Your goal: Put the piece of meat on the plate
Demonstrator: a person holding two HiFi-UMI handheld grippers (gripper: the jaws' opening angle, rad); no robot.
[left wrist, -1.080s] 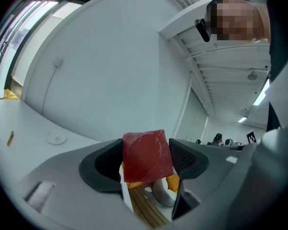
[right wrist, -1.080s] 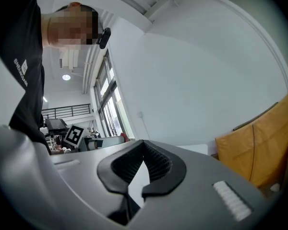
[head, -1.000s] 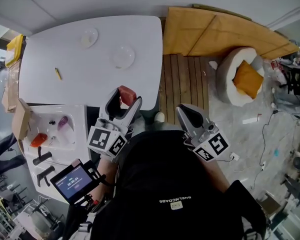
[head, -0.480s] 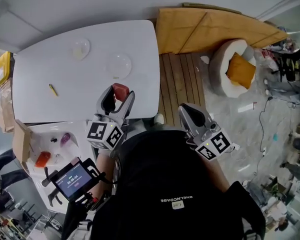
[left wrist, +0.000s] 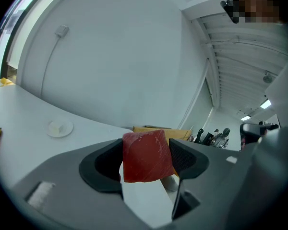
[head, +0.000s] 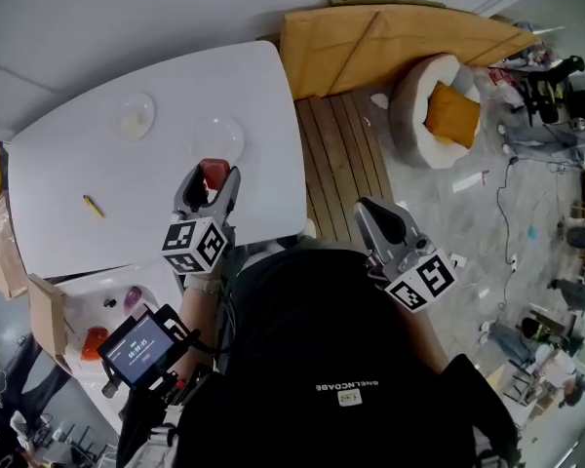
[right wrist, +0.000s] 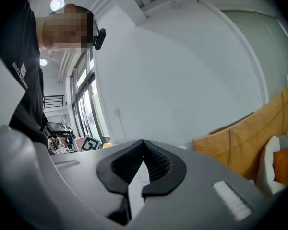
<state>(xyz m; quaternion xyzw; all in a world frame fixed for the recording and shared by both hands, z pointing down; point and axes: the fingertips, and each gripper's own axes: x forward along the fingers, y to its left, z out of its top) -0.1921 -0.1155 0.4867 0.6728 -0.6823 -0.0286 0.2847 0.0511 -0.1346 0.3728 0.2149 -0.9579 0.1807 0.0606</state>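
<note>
A red cube of meat [head: 213,174] [left wrist: 146,156] is clamped between the jaws of my left gripper [head: 209,180] [left wrist: 146,159], held over the white table [head: 68,193]. A clear plate [head: 216,136] lies on the table just beyond the meat. A second small clear dish [head: 136,114] [left wrist: 60,128] sits farther back on the left. My right gripper [head: 382,220] [right wrist: 143,163] hangs off the table's right side over the floor, its jaws closed together with nothing between them.
A yellow pencil-like stick [head: 93,206] lies on the table's left part. A side counter with small items [head: 97,305] stands at lower left. Wooden decking [head: 336,154], orange cushions [head: 390,37] and a round seat [head: 439,110] lie right of the table.
My left gripper has carried the meat forward over the table toward the clear plate. The right gripper has barely shifted.
</note>
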